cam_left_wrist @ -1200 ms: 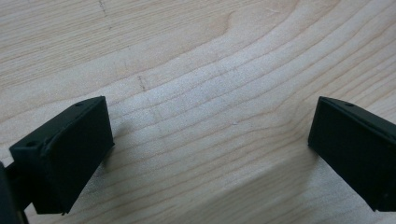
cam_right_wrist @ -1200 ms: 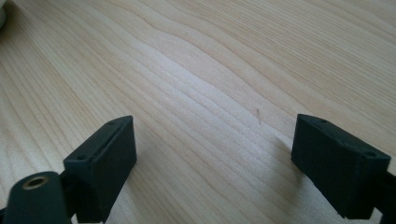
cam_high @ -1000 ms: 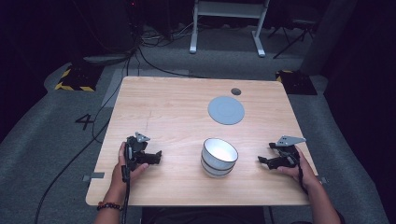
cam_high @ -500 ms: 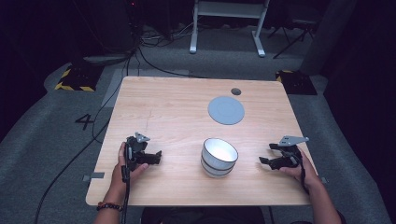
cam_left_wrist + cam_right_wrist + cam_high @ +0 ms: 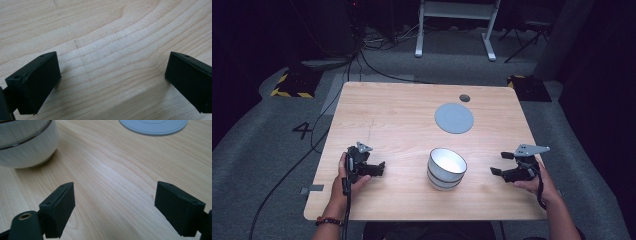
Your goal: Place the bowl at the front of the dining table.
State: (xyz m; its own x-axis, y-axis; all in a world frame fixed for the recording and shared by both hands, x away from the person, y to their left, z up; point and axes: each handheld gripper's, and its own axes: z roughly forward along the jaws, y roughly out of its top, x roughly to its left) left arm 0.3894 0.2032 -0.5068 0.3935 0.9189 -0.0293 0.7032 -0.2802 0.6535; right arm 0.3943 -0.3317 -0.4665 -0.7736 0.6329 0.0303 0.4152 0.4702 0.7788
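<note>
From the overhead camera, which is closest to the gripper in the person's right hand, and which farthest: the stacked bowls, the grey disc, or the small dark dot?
Measured from the right gripper:
1. Stacked bowls, beside it toward the table's middle.
2. Grey disc, farther back on the table.
3. Small dark dot, just behind the disc near the far edge.

The counter is pale wood with wavy grain. The stacked bowls are white with a dark band below each rim. The round mat is plain grey. Both claws are matte black.
</note>
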